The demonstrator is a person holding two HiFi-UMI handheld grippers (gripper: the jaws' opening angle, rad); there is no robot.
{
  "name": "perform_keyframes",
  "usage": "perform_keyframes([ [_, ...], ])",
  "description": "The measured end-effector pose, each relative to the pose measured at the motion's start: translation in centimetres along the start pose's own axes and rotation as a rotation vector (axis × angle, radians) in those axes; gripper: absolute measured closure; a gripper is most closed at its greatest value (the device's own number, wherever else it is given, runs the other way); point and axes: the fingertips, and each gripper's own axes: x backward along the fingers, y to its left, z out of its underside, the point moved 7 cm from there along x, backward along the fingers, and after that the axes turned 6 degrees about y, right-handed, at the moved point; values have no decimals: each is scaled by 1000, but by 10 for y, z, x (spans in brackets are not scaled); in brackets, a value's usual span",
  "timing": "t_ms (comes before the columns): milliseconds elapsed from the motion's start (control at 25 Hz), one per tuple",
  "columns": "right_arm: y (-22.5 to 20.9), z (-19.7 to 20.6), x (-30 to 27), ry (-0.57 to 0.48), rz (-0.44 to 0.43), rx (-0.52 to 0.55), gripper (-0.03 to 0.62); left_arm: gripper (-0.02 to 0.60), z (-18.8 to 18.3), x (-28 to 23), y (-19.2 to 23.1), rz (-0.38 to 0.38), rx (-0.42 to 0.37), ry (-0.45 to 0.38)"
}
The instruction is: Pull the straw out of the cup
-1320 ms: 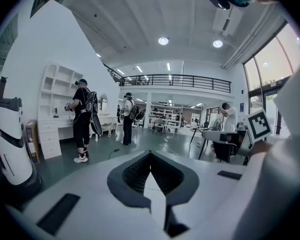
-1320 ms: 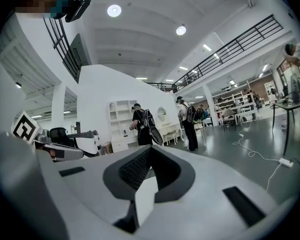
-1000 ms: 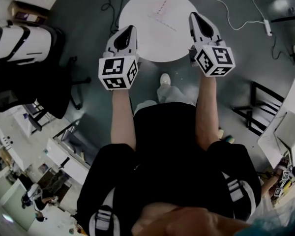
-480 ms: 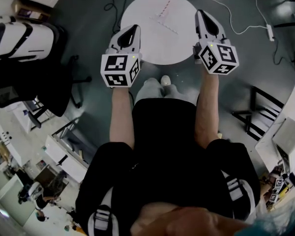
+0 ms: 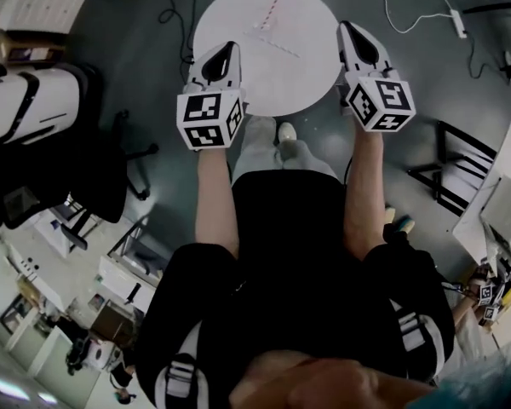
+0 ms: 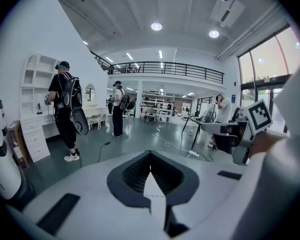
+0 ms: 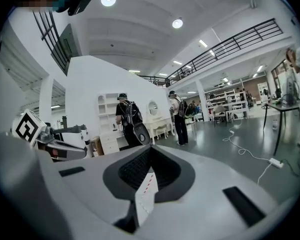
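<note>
Left gripper (image 5: 226,48) and right gripper (image 5: 347,26) nearer one table (image 5: 264,75), one straw (image 5: 276,3)

You've got a round white table (image 5: 315,24) on grey floor (image 5: 145,49). A red-striped straw (image 5: 273,7) lies on its far half, its near end by a thin pale strip (image 5: 278,45), too small to identify.
</note>
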Motion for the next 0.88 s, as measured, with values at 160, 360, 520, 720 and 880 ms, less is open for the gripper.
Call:
perform_keyframes([
  [160, -9, 5, -16, 22, 27, -21, 577, 572, -2, -33, 4, 51, -33, 40],
  [360, -3, 15, -41, 64, 21, -24, 577, 571, -2, -64, 12, 113, -68, 74],
  [520, -3, 20, -58, 94, 33, -33, 577, 571, 4, -89, 18, 166, -69, 123],
  [720, -4, 29, -73, 136, 66, -43, 577, 571, 15, -119, 29, 221, -64, 161],
  [880, -8, 38, -80, 171, 94, -47, 577, 568, 29, -143, 36, 266, -58, 192],
])
